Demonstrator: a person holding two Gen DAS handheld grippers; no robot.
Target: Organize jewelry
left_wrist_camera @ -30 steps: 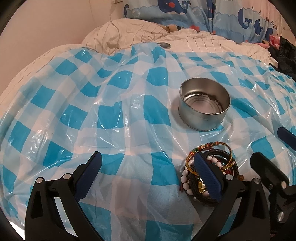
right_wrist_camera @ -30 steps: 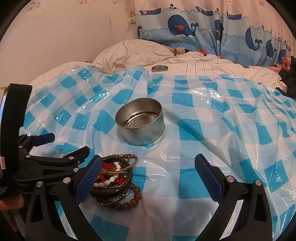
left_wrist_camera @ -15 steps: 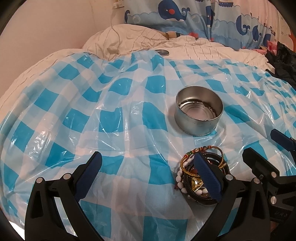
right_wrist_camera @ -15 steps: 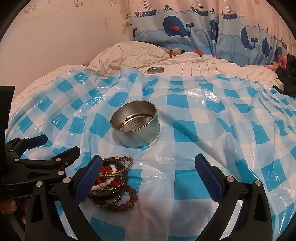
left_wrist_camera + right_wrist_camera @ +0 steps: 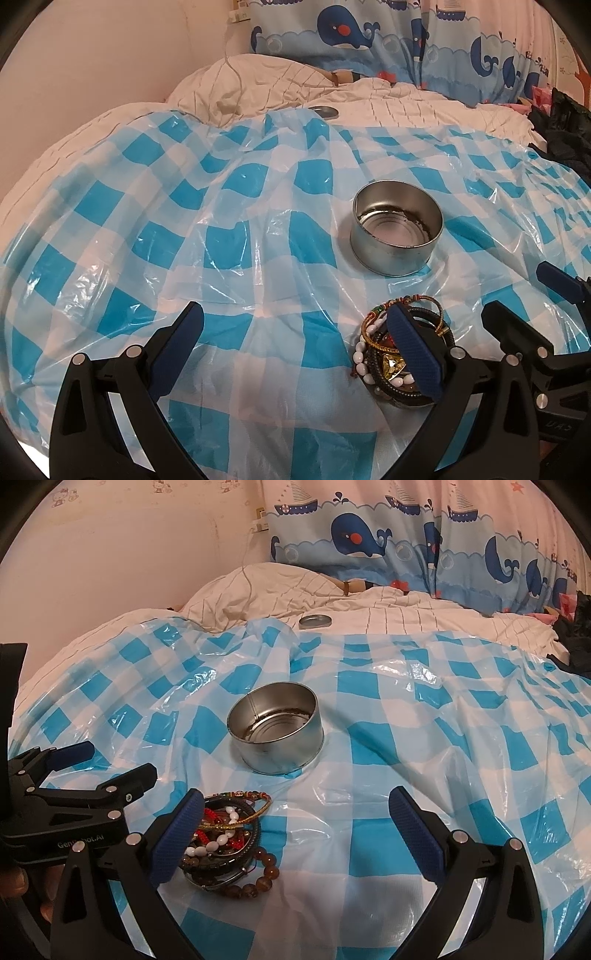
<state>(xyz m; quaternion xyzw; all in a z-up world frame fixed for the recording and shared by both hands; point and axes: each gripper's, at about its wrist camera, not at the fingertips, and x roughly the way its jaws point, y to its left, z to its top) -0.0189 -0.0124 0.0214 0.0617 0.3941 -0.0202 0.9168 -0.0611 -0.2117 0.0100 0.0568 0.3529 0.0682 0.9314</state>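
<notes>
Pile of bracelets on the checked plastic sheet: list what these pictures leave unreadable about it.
- Pile of beaded and cord bracelets: in the left wrist view the left gripper's blue-padded finger covers its right side.
- In the right wrist view the right gripper's finger hides its left edge.
- The count of bracelets: they overlap too much in both views.
- Round metal tin: its contents are unclear.
</notes>
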